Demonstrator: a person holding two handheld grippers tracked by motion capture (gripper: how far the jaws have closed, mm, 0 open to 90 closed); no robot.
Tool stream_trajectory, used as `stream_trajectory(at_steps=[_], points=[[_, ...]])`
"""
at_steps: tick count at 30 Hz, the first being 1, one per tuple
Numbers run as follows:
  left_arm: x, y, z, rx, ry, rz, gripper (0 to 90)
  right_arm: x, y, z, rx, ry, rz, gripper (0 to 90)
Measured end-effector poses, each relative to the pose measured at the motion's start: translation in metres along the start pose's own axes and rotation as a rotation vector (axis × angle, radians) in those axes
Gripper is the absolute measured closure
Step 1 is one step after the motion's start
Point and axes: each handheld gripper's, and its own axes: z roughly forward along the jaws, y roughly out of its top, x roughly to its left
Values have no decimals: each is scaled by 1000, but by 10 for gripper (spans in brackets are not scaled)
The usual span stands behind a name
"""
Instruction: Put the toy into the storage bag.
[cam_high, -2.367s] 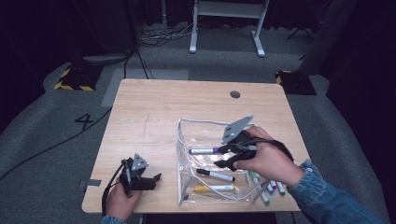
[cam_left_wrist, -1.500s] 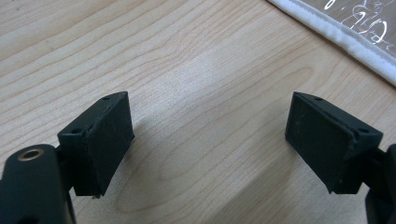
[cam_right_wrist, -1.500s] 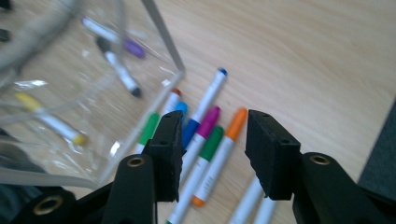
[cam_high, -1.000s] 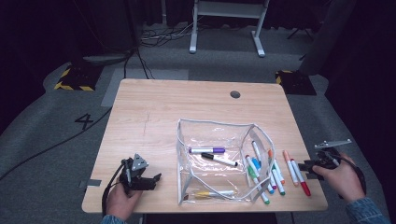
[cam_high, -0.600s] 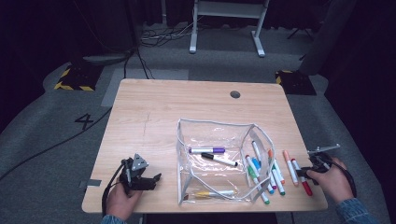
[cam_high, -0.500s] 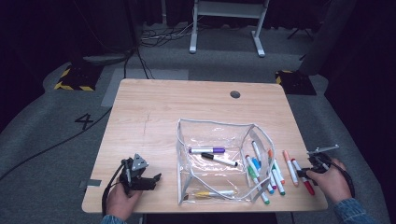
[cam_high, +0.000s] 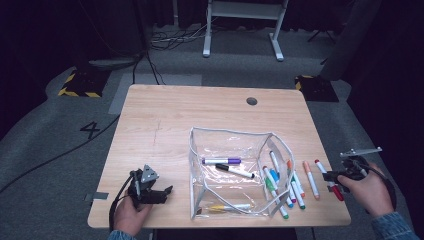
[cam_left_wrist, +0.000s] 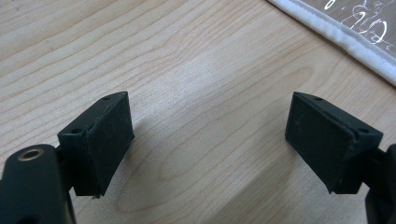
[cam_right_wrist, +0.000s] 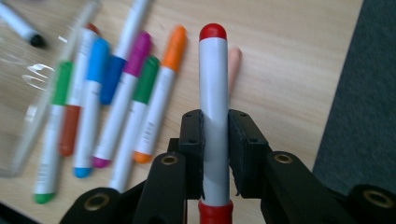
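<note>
holding the red marker (cam_right_wrist: 214, 112) clamped lengthwise in my right gripper (cam_right_wrist: 215, 154), clear pouch (cam_high: 227, 137) lies to its left, left gripper (cam_left_wrist: 210, 135) gapes apart far off.

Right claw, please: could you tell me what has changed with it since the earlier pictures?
The right claw left the clear pouch, moved to the table's right edge, and its jaws have just been closing on the red marker. The left claw stayed open in place.
</note>
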Motion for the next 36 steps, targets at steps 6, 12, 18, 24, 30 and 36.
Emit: stream_trajectory(at_steps=[6,12,18,24,30,36], points=[[0,0,0,0,-1,-2,152,18,19,-36,-86,72,-58,767],[0,0,0,0,-1,-2,152,44,37,-65,-146,136,-141,767],[0,0,0,0,-1,-2,153,75,54,-87,-187,200,-231,767],[0,0,0,0,-1,-2,153,107,70,-99,-198,259,-327,767],[0,0,0,0,-2,-3,152,141,83,-104,-193,309,-434,767],[0,0,0,0,0,-1,153,173,95,-100,-175,348,-525,768]])
